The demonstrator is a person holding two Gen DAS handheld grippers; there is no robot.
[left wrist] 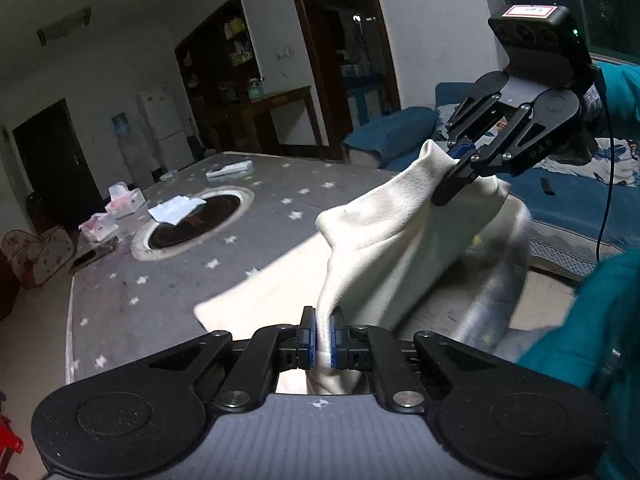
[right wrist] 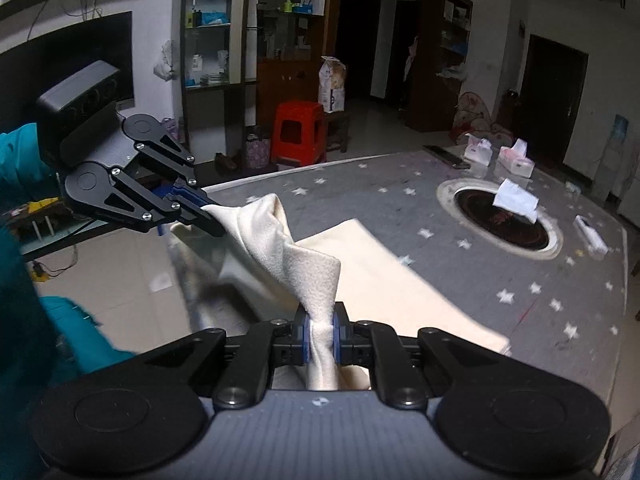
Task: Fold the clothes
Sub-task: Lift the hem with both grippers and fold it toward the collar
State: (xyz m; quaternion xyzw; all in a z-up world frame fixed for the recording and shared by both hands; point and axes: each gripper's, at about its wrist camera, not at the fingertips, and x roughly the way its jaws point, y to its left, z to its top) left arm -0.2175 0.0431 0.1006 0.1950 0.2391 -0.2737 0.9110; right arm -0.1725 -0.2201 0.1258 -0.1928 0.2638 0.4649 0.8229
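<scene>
The fold looks barely under way. One cream garment [left wrist: 380, 240] is pinched at two points along its near edge: the left claw [left wrist: 322, 340] is clenched on one bunch of cloth, the right claw [right wrist: 321, 340] on another, with fabric squeezed between the blue pads of each. Between the two grips the edge hangs raised in a slack ridge. The rest of the garment trails away and lies flat on the grey star-patterned mat [left wrist: 180, 280], its far end spread toward the dark round patch [left wrist: 192, 222] in the middle of the mat. A greyish inner face or lining shows under the lifted part on the near side; what kind of garment it is cannot be told.

Done so far, as I judge it: one edge gripped and lifted. Left to do: carry that edge over the flat part, lay it down, smooth it, then any further folds. No crease is visible yet.

Count:
- garments: one, no others in view;
- claws: two, both gripping the cloth;
- teal sleeves [right wrist: 24, 168]: two;
- tissue boxes [right wrist: 516, 162] at the far side of the mat: two clear, a third less sure;
- loose white papers [right wrist: 516, 200] on the round patch: one;
- red stools [right wrist: 300, 132] beyond the mat: one.
</scene>
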